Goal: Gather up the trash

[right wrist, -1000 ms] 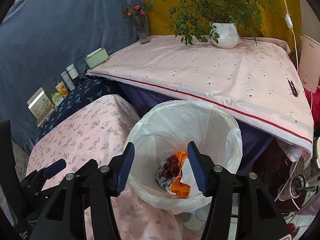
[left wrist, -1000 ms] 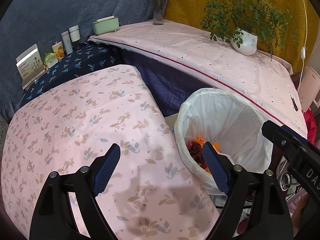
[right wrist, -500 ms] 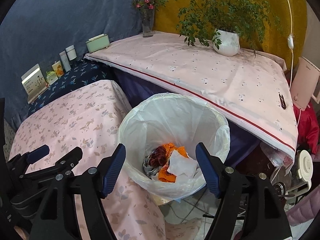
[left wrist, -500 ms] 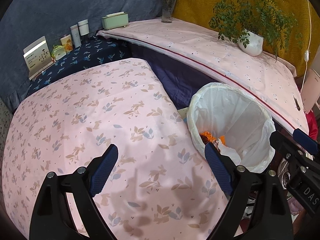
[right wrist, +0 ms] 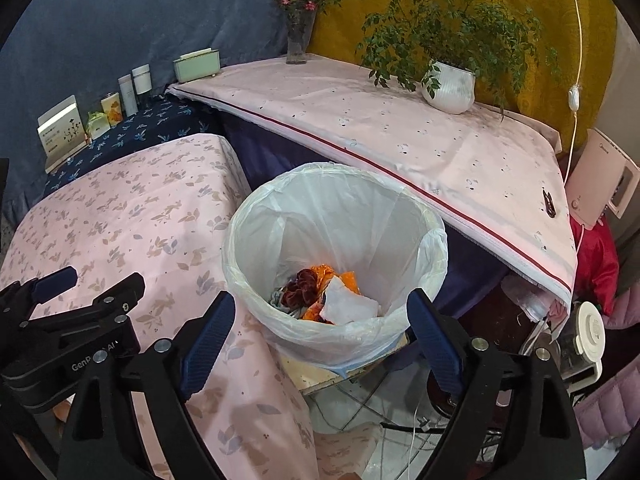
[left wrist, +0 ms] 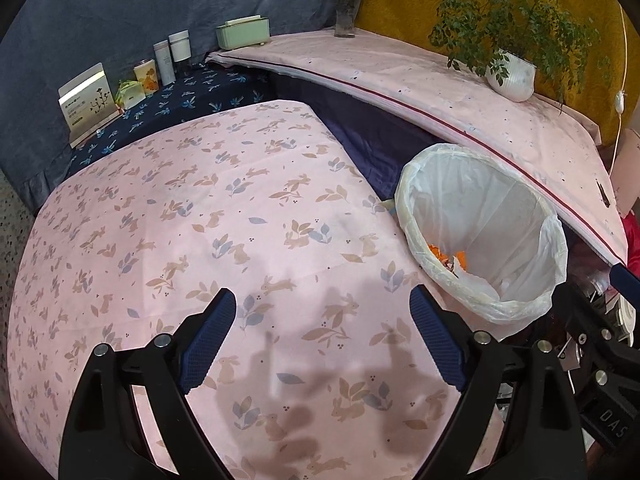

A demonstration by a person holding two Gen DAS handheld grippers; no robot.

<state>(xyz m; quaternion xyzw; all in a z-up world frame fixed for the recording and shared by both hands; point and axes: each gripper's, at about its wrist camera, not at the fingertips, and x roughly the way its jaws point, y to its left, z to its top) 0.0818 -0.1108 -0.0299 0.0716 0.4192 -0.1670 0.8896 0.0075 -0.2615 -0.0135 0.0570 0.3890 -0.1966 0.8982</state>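
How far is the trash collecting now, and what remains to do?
Trash already lies in the lined bin. The left gripper and right gripper are open and hold nothing. No loose trash shows on the floral tablecloth, so little seems left.

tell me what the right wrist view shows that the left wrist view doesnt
Only the right wrist view: down into the trash bin, with a white crumpled paper and a dark red scrap on the pile, plus a white appliance at the far right and the left gripper seen from the side.

Only the left wrist view: most of the pink floral tabletop, bare, and the right gripper at the edge.

Both: the lined bin, orange scraps, potted plant, flower vase, green box. Both jaws open, empty.
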